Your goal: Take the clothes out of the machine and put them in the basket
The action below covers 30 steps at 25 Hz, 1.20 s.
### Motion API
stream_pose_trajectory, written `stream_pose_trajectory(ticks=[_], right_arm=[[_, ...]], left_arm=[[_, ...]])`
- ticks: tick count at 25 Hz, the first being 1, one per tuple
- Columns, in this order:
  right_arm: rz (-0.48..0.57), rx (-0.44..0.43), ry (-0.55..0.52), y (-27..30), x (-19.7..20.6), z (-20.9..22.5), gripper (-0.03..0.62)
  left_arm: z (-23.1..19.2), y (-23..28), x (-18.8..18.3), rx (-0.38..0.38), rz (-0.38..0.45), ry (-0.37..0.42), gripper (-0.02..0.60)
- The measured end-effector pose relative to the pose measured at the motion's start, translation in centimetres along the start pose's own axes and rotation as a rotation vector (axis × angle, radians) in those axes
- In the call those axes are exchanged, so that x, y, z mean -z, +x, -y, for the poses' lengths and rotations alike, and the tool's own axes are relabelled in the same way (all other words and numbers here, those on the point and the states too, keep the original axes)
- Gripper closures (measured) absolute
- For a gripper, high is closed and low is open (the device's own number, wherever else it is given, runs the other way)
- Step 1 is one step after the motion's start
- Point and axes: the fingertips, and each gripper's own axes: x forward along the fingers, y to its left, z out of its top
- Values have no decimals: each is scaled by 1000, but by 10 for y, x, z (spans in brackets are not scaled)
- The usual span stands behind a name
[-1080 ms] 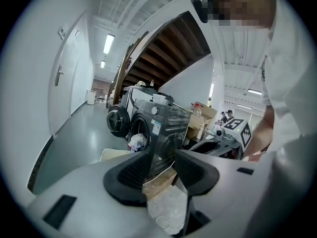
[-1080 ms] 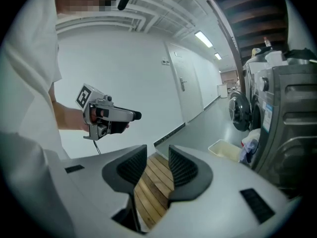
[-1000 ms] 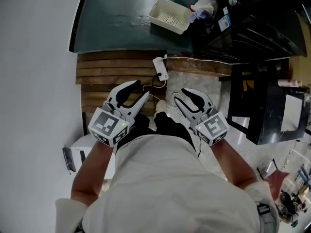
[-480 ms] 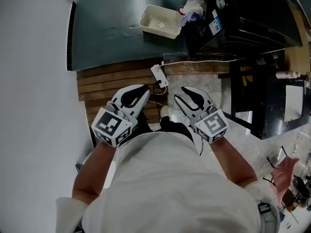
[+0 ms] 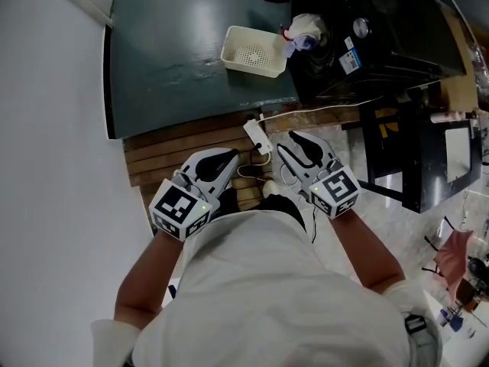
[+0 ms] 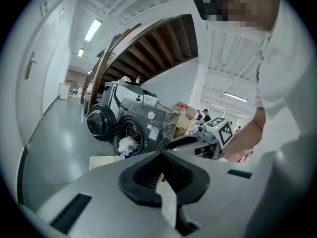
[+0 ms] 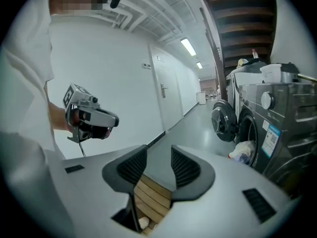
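As clothes (image 5: pixel 306 27) hung from the machine (image 6: pixel 153 120) — step was: walk up | left gripper (image 5: pixel 228 159) had just squeezed shut, empty | right gripper (image 5: pixel 286 141) was slightly apart, empty | next needed: open, grab clothes.

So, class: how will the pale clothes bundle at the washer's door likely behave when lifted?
The clothes bundle looks crumpled and sagging, so probably floppy. It hangs from the washing machine opening, so it may be damp and heavier.
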Motion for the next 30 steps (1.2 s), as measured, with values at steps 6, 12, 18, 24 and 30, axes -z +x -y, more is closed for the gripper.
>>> stream_pose_trajectory(ticks=[6, 12, 18, 24, 30], right_arm=[[20, 116, -2, 48, -25, 5, 454], [25, 192, -11, 72, -45, 21, 454], [5, 276, 1, 97, -36, 76, 454], [-22, 381, 51, 143, -16, 174, 394], [-90, 515, 144, 196, 28, 289, 336]], left_arm=[[-47, -41, 4, 56, 6, 8, 584], [-66, -59, 1, 76, 17, -2, 584], [-81, -48, -3, 100, 6, -10, 584], [-121, -13, -15, 115, -16, -21, 584], [-170, 43, -15, 178, -46, -40, 584]])
